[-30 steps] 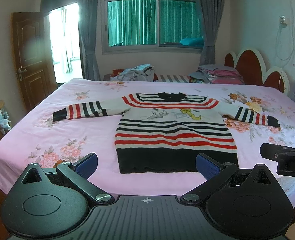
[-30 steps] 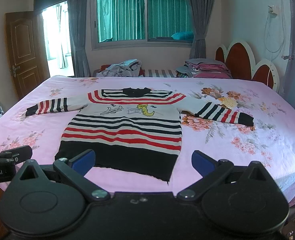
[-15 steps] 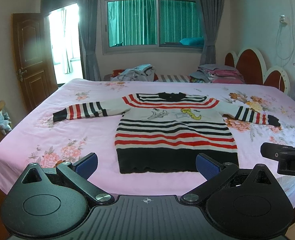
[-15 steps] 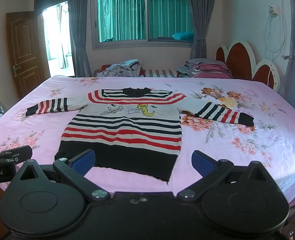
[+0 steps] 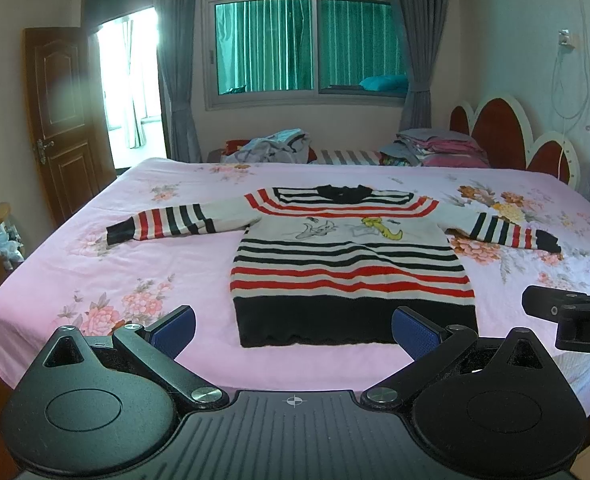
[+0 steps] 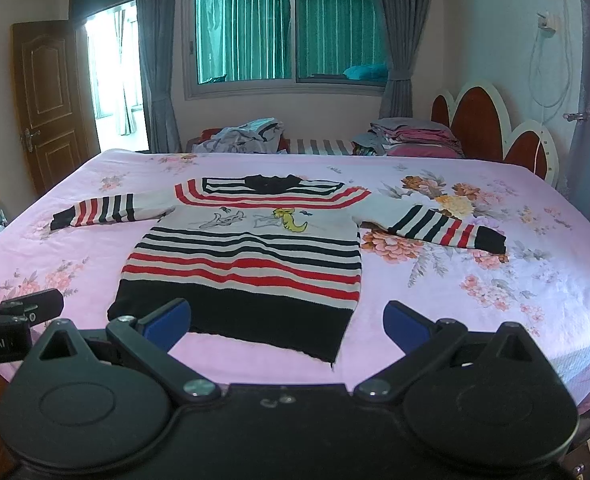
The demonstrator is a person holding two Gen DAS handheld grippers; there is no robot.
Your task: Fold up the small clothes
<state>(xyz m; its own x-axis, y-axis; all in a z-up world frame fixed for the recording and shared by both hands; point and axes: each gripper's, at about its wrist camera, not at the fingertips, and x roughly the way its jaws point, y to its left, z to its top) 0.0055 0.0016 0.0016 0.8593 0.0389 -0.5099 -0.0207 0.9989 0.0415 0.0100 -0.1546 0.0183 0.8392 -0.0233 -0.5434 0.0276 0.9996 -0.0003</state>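
Sweater [image 5: 347, 256]: lying flat, sleeves spread, hem nearing the bed's [image 5: 95, 264] near edge.
Left gripper [image 5: 293, 330]: hovering spread wide, gripping nothing.
Right gripper [image 6: 287, 322]: hovering spread, empty.

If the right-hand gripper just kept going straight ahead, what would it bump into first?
Probably the sweater. The open right gripper points at its black hem, which lies flat on the pink bedsheet, with nothing between them. Depth is hard to judge, so it might skim above the sweater.

Knitted sweater [image 5: 347, 264], smooth cotton bedsheet [image 5: 155, 268], glossy wooden door [image 5: 61, 120]
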